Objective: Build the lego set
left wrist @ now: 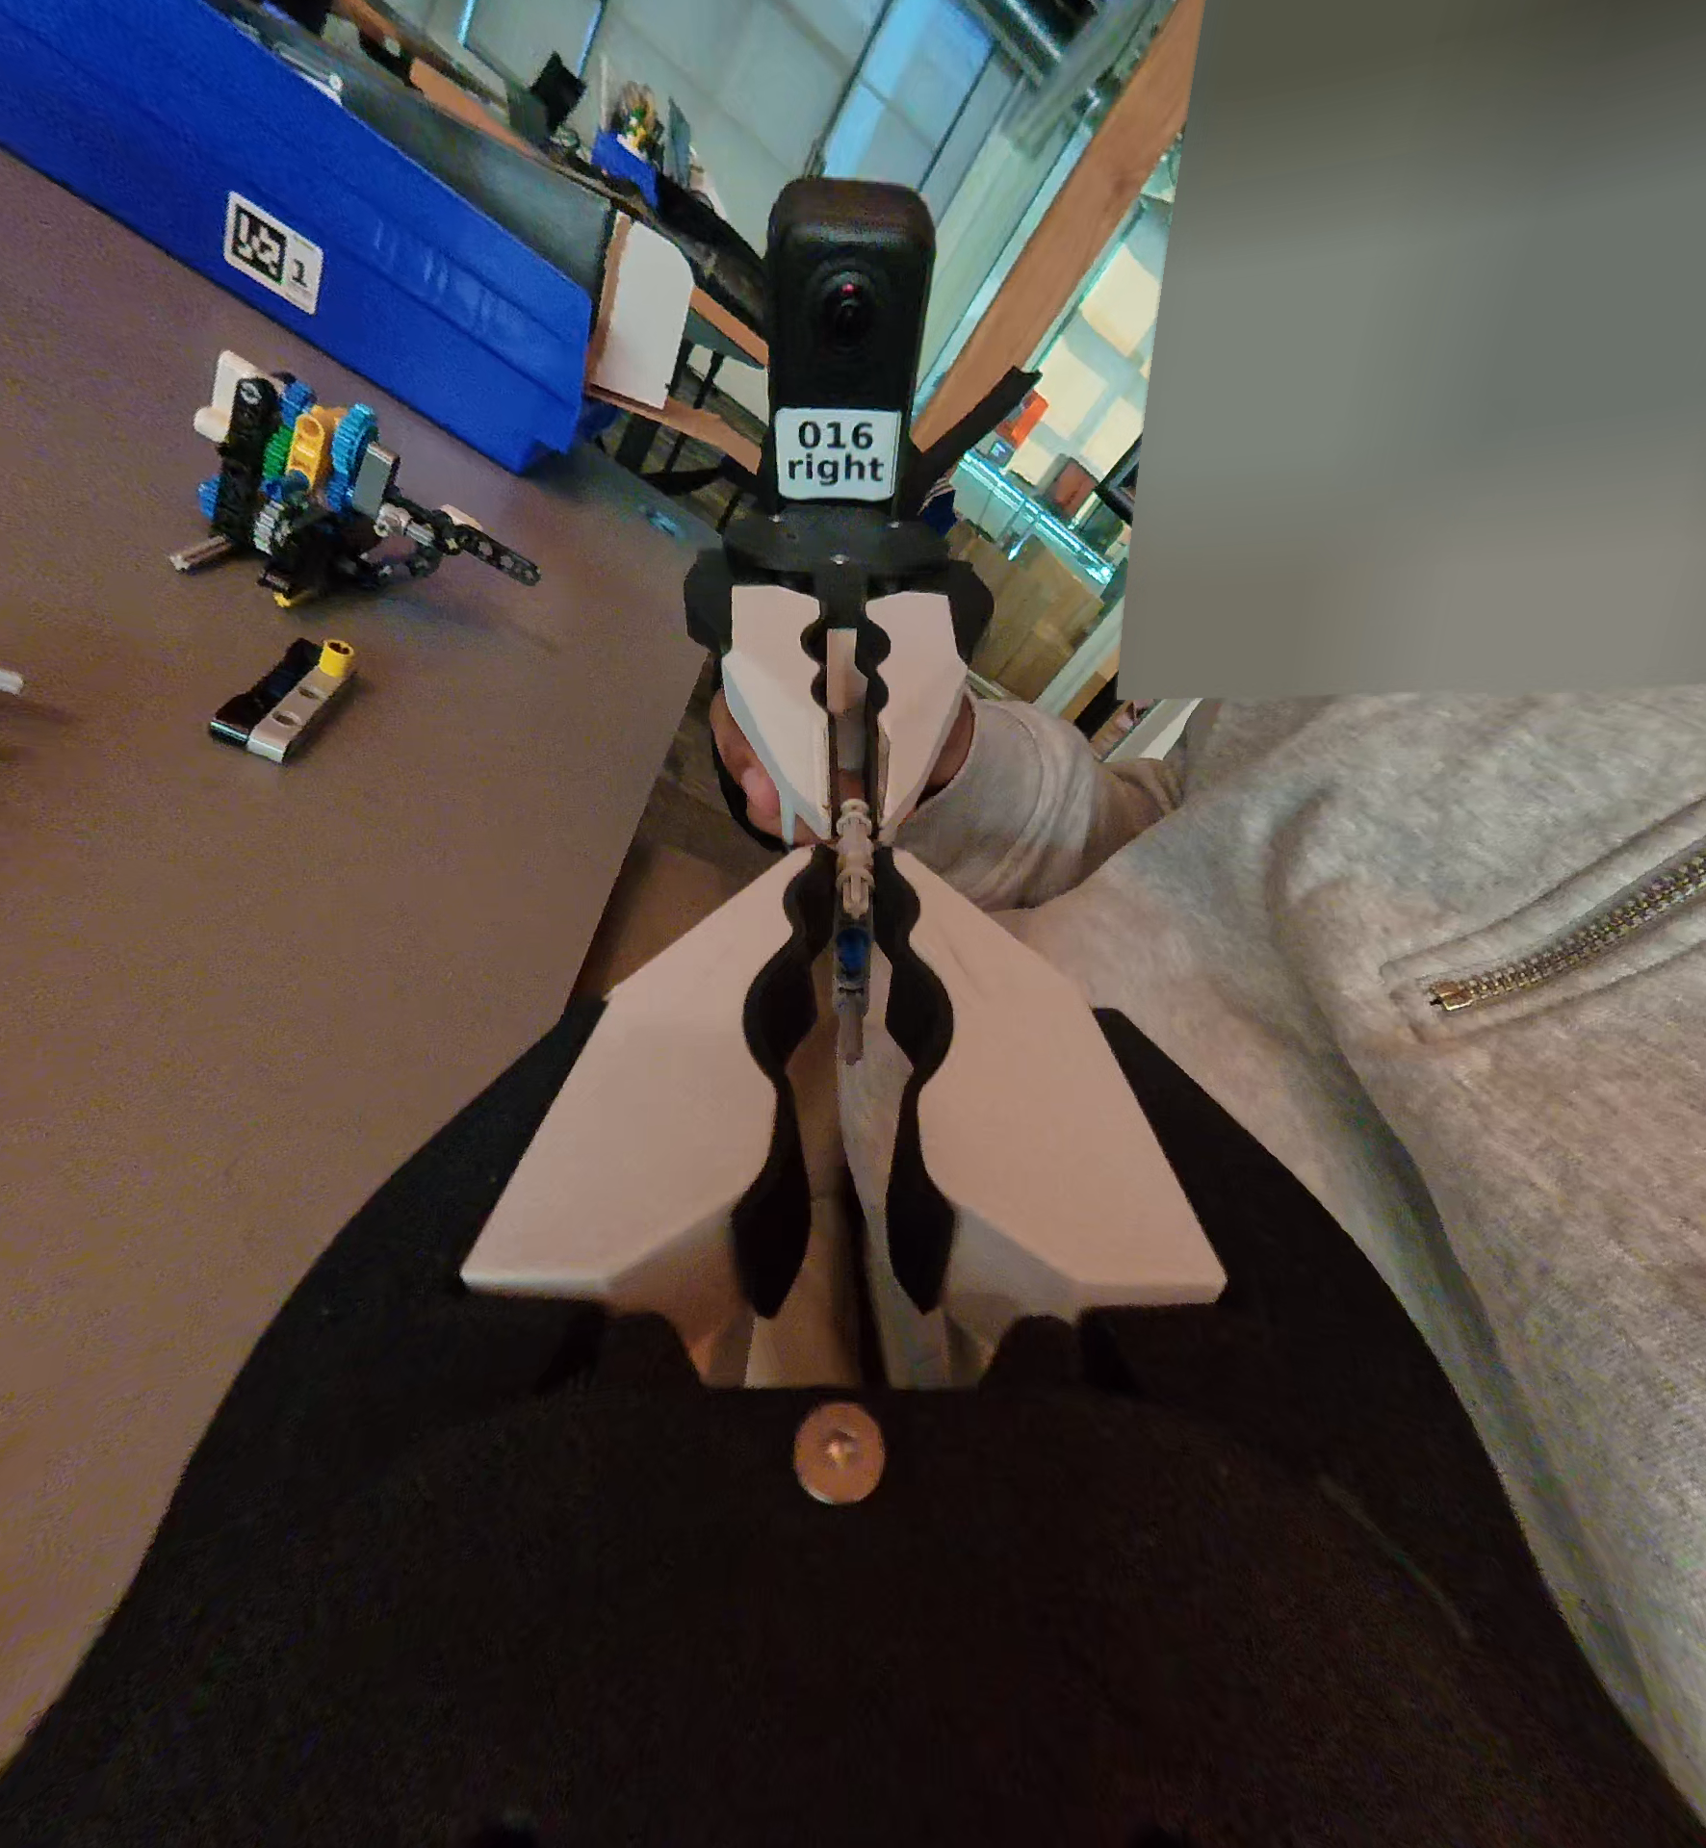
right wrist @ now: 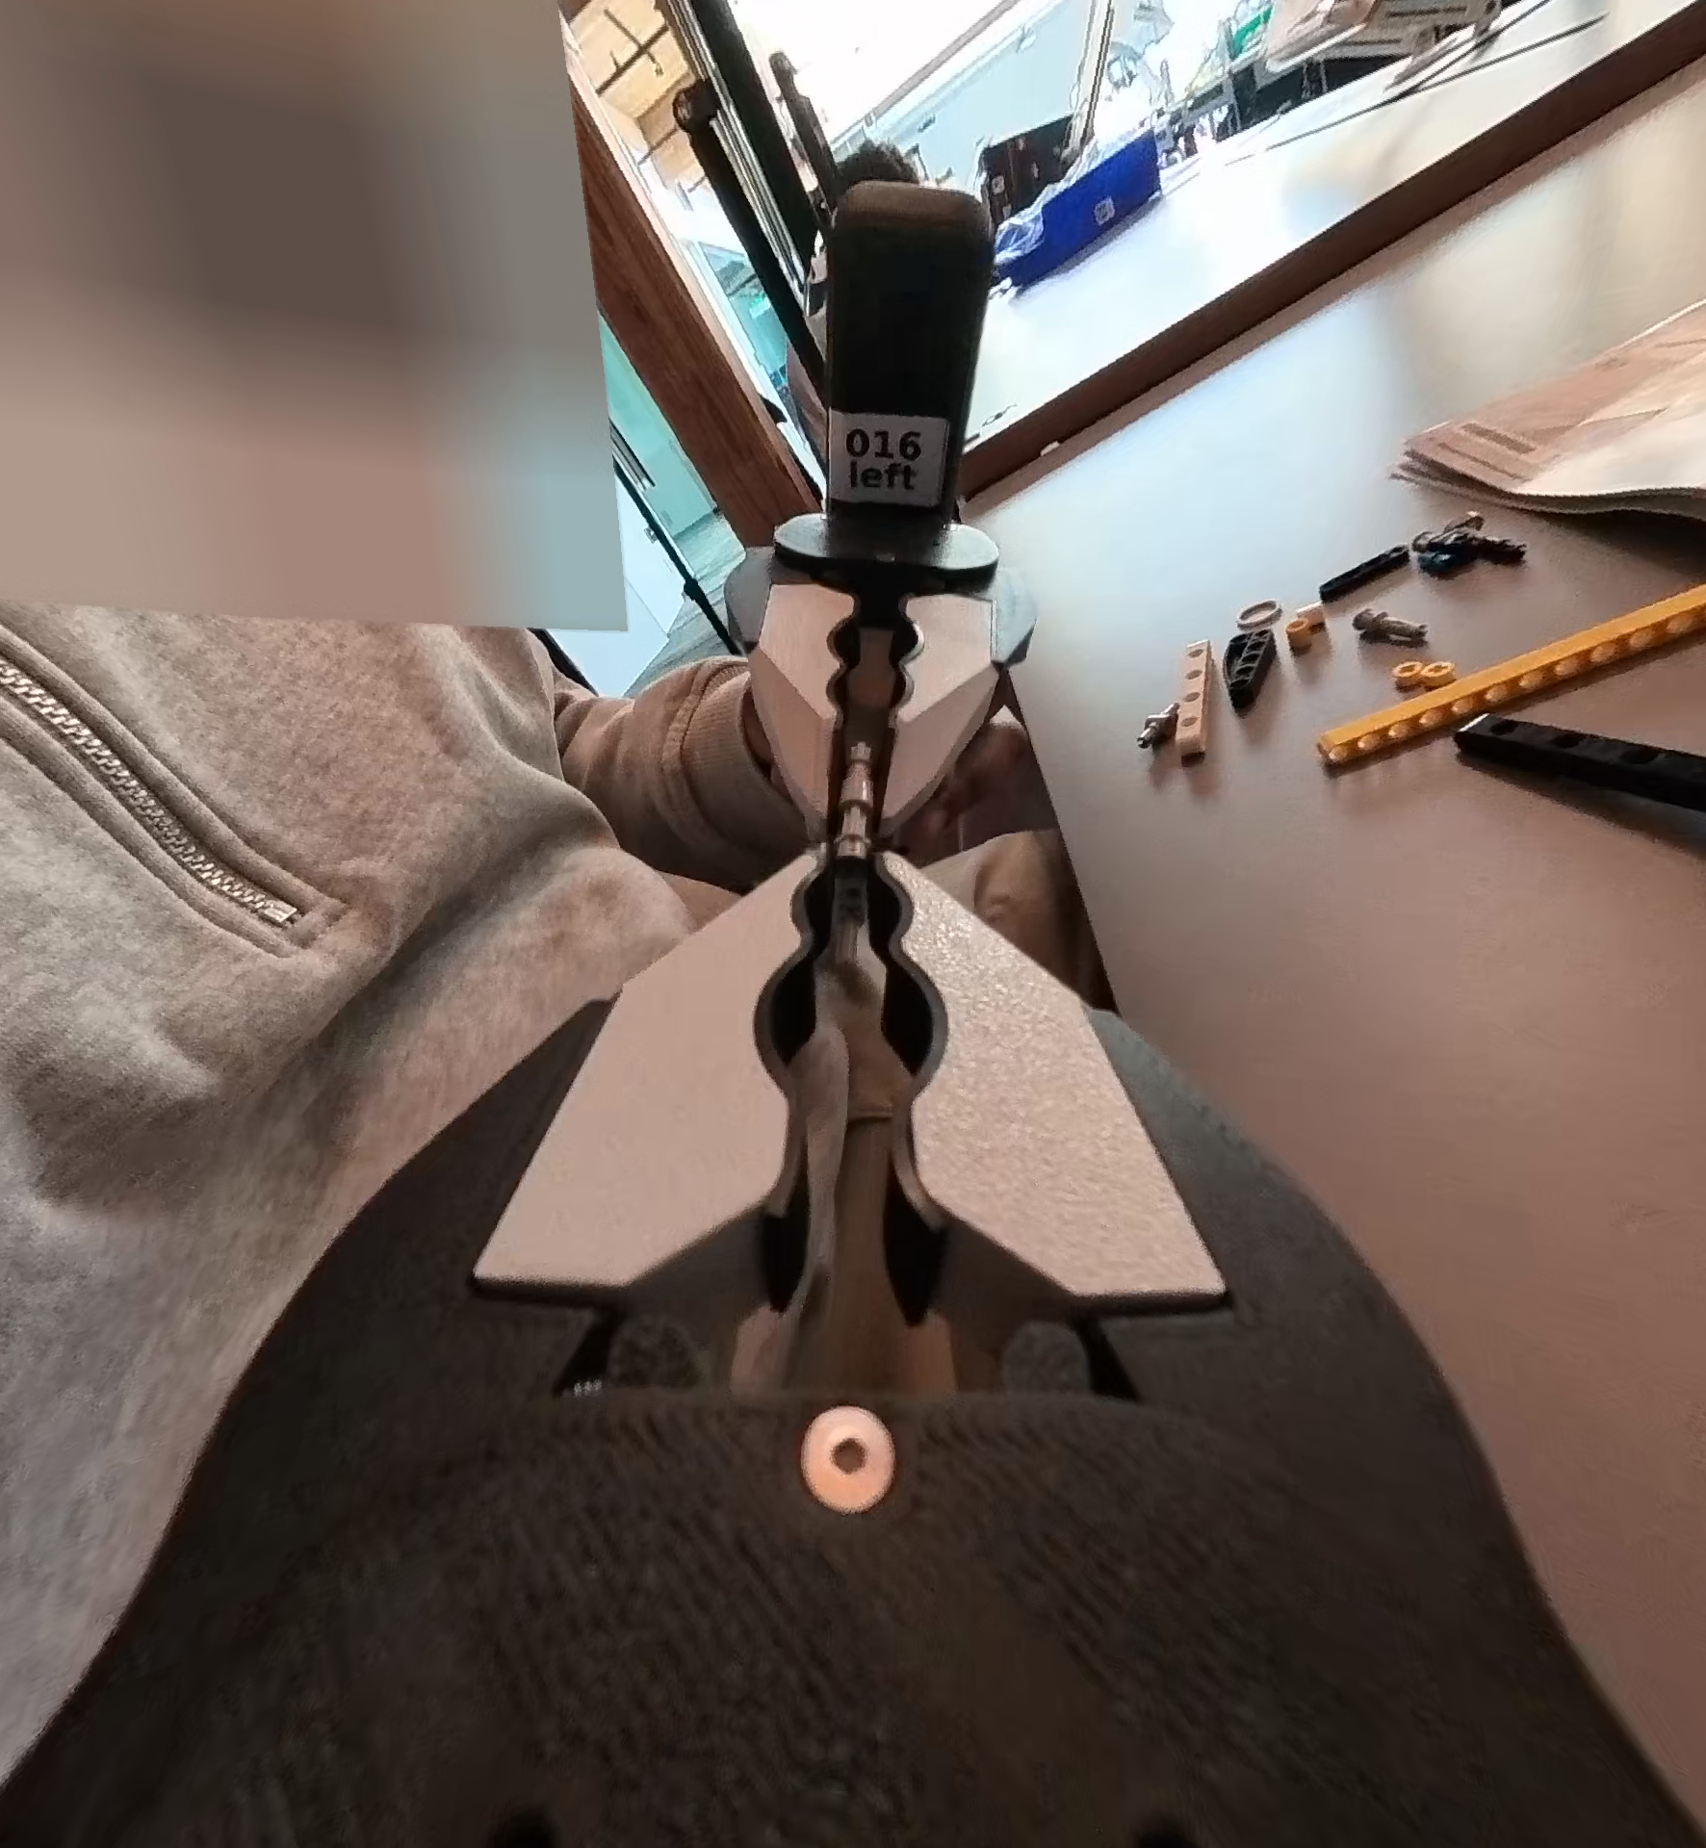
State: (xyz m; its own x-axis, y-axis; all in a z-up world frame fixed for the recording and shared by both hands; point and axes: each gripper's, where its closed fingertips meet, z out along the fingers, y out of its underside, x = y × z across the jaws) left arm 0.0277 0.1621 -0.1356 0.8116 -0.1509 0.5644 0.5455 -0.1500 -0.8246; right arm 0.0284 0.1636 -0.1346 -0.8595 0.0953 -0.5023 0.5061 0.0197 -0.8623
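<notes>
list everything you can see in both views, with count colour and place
bin: 1, blue, far left of table, left wrist view
model: 1, black, blue, green and yellow, on table before the bin
small block: 1, black, grey and yellow, nearer than the model
table: 1, brown-grey
yellow beam: 1, right of table, right wrist view
black beam: 1, beside the yellow beam
tan beam: 1, left of the yellow beam
booklet: 1, pale, far right
pin piece: 1, grey with blue, gripped at both ends off the table edge
left gripper: shut
right gripper: shut
hoodie: grey, zipped pocket
</notes>
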